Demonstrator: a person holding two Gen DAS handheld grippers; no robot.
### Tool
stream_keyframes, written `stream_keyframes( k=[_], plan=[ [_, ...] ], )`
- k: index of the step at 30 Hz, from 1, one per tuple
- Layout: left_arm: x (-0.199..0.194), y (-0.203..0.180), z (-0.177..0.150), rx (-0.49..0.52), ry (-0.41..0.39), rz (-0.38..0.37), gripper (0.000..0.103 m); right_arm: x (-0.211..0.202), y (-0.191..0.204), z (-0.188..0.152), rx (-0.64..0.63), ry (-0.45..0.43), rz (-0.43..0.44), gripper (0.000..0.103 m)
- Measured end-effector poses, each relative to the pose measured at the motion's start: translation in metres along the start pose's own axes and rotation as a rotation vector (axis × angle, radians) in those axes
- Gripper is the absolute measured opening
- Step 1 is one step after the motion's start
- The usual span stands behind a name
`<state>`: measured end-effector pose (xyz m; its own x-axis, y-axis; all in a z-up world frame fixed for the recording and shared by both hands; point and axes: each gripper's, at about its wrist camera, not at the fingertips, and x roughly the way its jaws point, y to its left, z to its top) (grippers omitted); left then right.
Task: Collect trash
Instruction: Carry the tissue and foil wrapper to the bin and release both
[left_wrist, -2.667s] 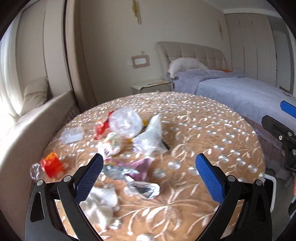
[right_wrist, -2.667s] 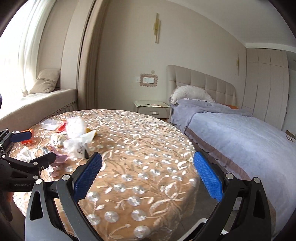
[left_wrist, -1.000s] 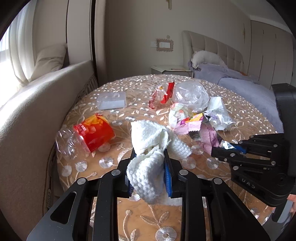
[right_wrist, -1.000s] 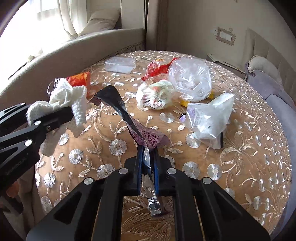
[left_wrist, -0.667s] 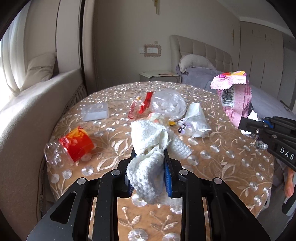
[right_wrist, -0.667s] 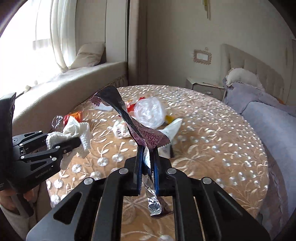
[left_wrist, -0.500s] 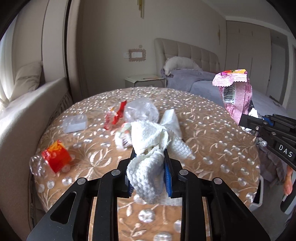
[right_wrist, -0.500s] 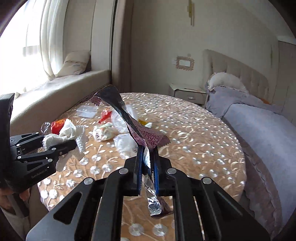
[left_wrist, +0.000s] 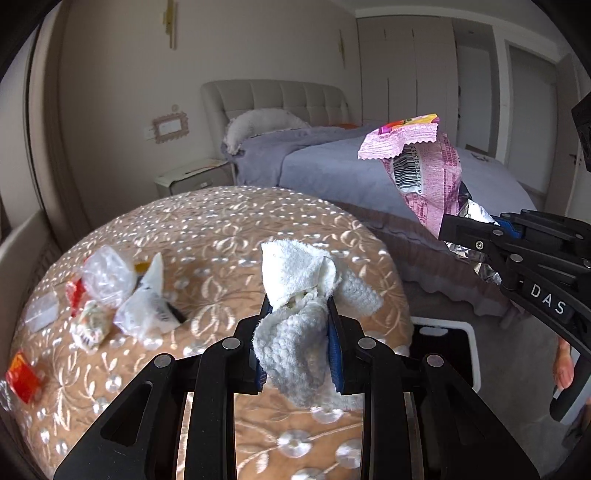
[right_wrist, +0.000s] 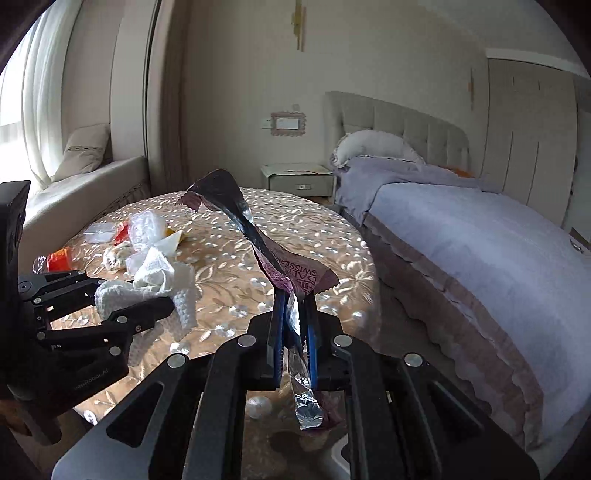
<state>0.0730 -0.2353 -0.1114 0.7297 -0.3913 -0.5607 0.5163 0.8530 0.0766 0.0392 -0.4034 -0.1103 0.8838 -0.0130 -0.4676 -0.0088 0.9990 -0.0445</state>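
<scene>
Left wrist view: looks over a round bench (left_wrist: 229, 236) covered in a patterned tan cloth, with a bed (left_wrist: 351, 166) behind it.
Left tongs (left_wrist: 298, 332): clamped on a white knitted cloth (left_wrist: 295, 291) — the blue pads press it from both sides, and it bulges above and below them, lifted off the bench.
Right tongs (left_wrist: 448, 225): come in from the right edge, pinched on a pink snack wrapper (left_wrist: 421, 166) that stands up over the bed side; crumpled foil lining shows just below the grip.
Trash on the bench: a cluster at the left — a clear plastic bag (left_wrist: 105, 277), a white torn packet (left_wrist: 147, 306), a small printed wrapper (left_wrist: 88, 325), a flat clear lid (left_wrist: 40, 314) and a red-labelled piece (left_wrist: 22, 373) at the edge.
Bin (left_wrist: 469, 350): white-rimmed with a dark inside, on the floor just beyond the bench edge at the lower right.
Person: fingers of a hand (left_wrist: 563, 369) show at the far right edge.

Right wrist view: same bench (right_wrist: 288, 229) from the other side, bed (right_wrist: 480, 240) on the right, a nightstand (right_wrist: 295, 181) behind.
Right tongs (right_wrist: 294, 332): nearly closed on the pink snack wrapper (right_wrist: 291, 273); its dark twisted top rises above, and the foil end hangs below the pads.
Left tongs (right_wrist: 122, 299): at the left, gripping the white knitted cloth (right_wrist: 155, 284) above the bench.
Remaining trash (right_wrist: 140, 236): lies on the far left part of the bench.
</scene>
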Motion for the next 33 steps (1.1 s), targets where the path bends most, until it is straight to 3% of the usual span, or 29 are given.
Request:
stream_keyframes(
  k=[4,18,27,33],
  plan=[
    [0.018,-0.036,0.003,0.044,0.022,-0.071,0.025,-0.007,-0.025,-0.012,0.041,0.006,-0.034,0.011],
    [0.068,-0.104,0.011,0.136,0.090,-0.140,0.025,-0.008,-0.083,-0.045,0.119,0.033,-0.133,0.011],
    [0.105,-0.169,0.004,0.219,0.157,-0.317,0.025,0.001,-0.135,-0.080,0.221,0.095,-0.205,0.011],
    [0.138,-0.198,-0.007,0.258,0.232,-0.363,0.026,0.011,-0.158,-0.096,0.267,0.105,-0.222,0.011]
  ],
)
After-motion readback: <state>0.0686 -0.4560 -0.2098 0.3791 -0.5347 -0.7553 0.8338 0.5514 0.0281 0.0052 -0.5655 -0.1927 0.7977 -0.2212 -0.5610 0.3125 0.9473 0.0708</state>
